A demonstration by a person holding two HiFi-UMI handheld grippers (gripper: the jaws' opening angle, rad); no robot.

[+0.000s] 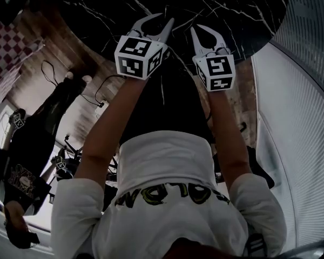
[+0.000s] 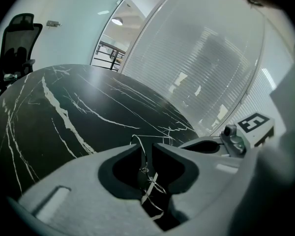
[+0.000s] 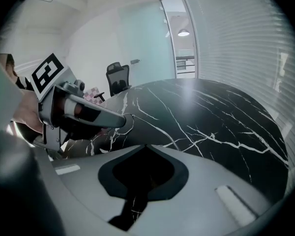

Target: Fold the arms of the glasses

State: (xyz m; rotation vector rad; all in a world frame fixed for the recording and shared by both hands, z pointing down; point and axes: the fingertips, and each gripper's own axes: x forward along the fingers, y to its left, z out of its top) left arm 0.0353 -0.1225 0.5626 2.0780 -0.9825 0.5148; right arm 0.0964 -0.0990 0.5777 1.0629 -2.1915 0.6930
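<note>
So far the fold looks unfinished, though that is only a judgement. The glasses (image 2: pixel 143 156) are up off the black marble worktop (image 2: pixel 64 107), pinched as thin wire in the left gripper (image 2: pixel 146 144), whose jaws are closed on the frame with only a sliver of gap. A rim loop pokes out past the jaw tips toward 12 o'clock, and crossed strands run back down the slot toward 6 o'clock. Whether those strands are arms already swung in, I cannot tell. The right gripper (image 3: pixel 142 146) has its jaws pressed together with nothing I can make out between them. At least one arm probably has yet to be closed.

Only the left gripper view shows the wire inside the jaws. The head view places both grippers near 12 o'clock, just beside each other over the worktop, but the fine wire is nearly lost against the dark stone. The right gripper view adds the left gripper at 9 o'clock, side-on, with a small wire loop at its tip. A pale line runs from there toward the right gripper, either an arm or a marble vein.
</note>
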